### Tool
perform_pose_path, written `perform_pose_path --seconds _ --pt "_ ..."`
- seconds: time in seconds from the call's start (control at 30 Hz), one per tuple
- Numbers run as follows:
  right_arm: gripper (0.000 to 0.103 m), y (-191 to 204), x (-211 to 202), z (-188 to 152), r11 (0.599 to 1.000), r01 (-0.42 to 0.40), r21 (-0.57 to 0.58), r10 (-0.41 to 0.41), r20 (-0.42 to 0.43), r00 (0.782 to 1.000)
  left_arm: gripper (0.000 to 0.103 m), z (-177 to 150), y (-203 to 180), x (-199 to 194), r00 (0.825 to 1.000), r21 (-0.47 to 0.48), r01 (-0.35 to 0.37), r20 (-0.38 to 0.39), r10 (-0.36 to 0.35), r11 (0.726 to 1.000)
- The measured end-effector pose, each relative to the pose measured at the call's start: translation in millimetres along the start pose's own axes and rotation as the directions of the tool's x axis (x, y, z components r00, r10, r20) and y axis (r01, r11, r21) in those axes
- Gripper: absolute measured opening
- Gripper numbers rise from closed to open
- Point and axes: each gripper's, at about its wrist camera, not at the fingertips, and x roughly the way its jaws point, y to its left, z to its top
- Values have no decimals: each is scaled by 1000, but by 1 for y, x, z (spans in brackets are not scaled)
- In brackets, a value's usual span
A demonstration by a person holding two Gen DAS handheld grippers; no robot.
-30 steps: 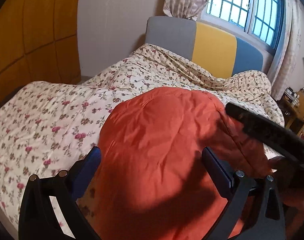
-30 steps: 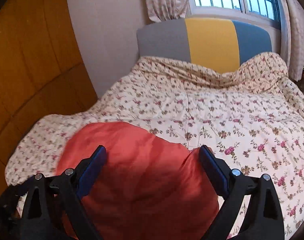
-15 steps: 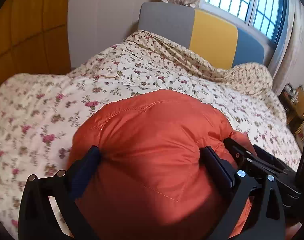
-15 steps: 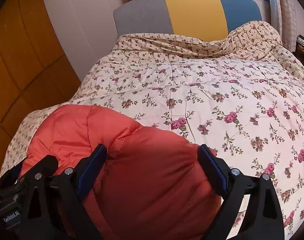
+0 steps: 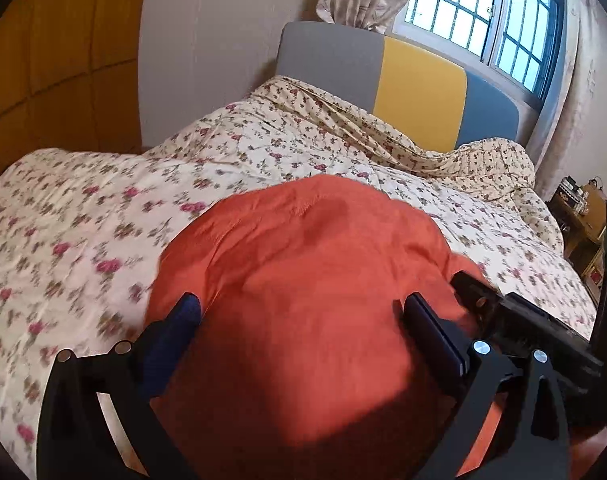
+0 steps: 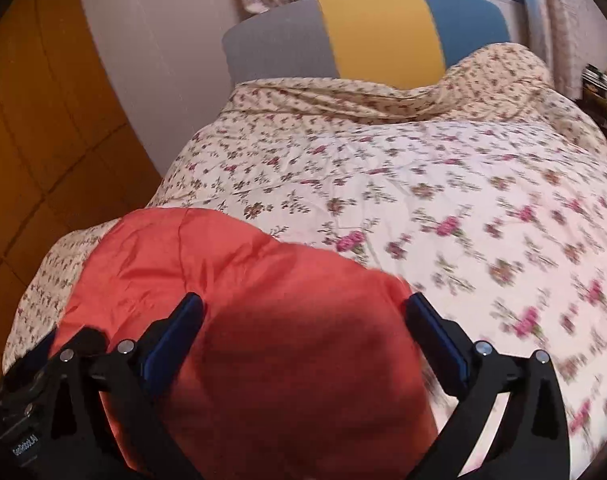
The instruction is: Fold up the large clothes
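Observation:
A puffy orange jacket (image 5: 303, 280) lies bunched on a floral bedspread (image 5: 83, 220); it also shows in the right wrist view (image 6: 243, 300). My left gripper (image 5: 299, 316) stands wide open with the jacket bulging between its blue fingers (image 5: 175, 328). My right gripper (image 6: 303, 316) is also wide open around the jacket's right part. The right gripper's black body (image 5: 523, 328) shows at the right of the left wrist view, and the left gripper's body (image 6: 27, 392) at the lower left of the right wrist view. The jacket's near edge is hidden.
The floral bedspread (image 6: 443, 180) covers the whole bed. A grey, yellow and blue headboard (image 5: 403, 76) stands at the far end under a barred window (image 5: 483, 12). A wooden wardrobe wall (image 5: 43, 60) is on the left. A wooden bedside stand (image 5: 583, 216) is at the right.
Both grippers have shifted with the jacket; the jacket bulk sits a little lower and nearer in both views. Both stay wide open.

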Motion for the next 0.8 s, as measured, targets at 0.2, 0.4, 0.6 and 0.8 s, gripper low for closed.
perform_pose_path --seconds 0.2,0.4,0.6,0.8 --pt "101 -2 -56 -21 1000 -20 16 20 -5 1000 100 -30 8 -61 998 -31 -42 34 43 999" --pt "101 12 -116 -50 997 -20 -72 23 48 999 100 -60 9 -100 999 0 -44 -11 44 999" --pt "101 18 -164 -84 990 22 -137 -11 81 997 100 -85 7 -141 996 46 -94 15 93 995" --pt "101 16 -202 -112 987 38 -157 -23 92 996 100 -101 0 -170 973 62 -228 52 225 972"
